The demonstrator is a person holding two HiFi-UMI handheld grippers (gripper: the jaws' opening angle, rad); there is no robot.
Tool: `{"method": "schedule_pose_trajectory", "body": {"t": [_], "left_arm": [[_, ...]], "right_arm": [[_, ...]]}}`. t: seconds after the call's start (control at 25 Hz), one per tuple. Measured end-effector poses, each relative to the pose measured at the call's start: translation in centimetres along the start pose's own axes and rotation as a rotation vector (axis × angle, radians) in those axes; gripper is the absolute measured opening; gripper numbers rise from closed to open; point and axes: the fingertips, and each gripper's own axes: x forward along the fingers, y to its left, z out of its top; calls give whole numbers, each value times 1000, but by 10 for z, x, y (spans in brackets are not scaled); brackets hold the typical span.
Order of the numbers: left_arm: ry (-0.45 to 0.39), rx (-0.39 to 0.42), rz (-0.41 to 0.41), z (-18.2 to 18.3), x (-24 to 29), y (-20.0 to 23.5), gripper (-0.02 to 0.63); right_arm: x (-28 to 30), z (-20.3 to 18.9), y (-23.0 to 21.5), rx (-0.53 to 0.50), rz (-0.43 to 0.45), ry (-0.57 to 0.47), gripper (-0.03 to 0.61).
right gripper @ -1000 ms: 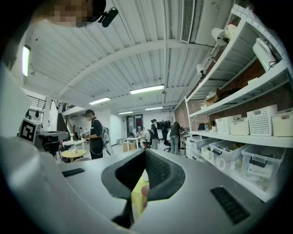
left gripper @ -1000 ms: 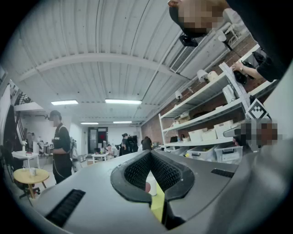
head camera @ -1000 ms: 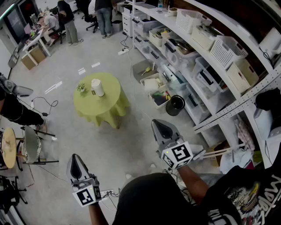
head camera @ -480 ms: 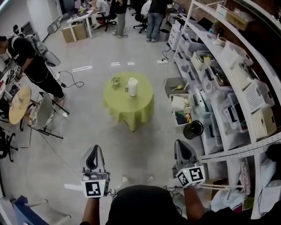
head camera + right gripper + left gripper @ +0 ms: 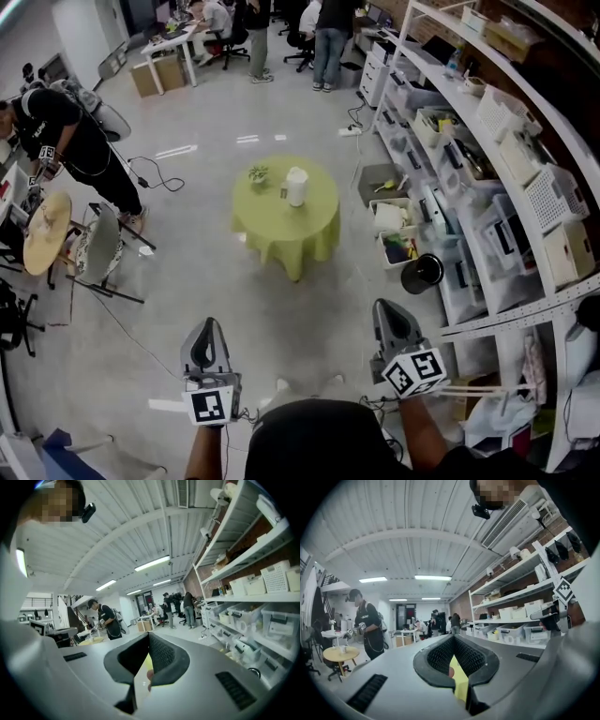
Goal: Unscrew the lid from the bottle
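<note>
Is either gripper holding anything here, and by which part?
Nothing is held. The left gripper and right gripper are both shut and empty; the bottle stands on the green table ahead.

Bottle [image 5: 296,186] on the green table [image 5: 281,230] too small to show its lid, small plant [image 5: 258,174] beside it indistinct, person's forearms [image 5: 202,454] cut off by the head view's bottom edge

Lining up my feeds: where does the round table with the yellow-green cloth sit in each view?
Head view: table at centre, slightly above the middle.
Left gripper view: table low centre, only a yellow-green sliver.
Right gripper view: table low centre, again a sliver.
Shared landmark: the shelving, right of the table in every view.
</note>
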Motion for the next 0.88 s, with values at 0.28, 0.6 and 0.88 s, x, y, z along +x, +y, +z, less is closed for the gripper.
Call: {"method": "schedule_pose_trajectory", "body": {"t": [0.28,0.6,0.88], "left_arm": [[7,-2,-74,-6,15,12,15],[16,-3,-47,-9,80,20,15],[-4,-7,-15,8,155,-7,15]], "right_arm": [[5,-16,18,36,-32,28,0],[62,13,-26,-97,-55,-28,0],[116,39,-74,-141,10,-45,0]]}}
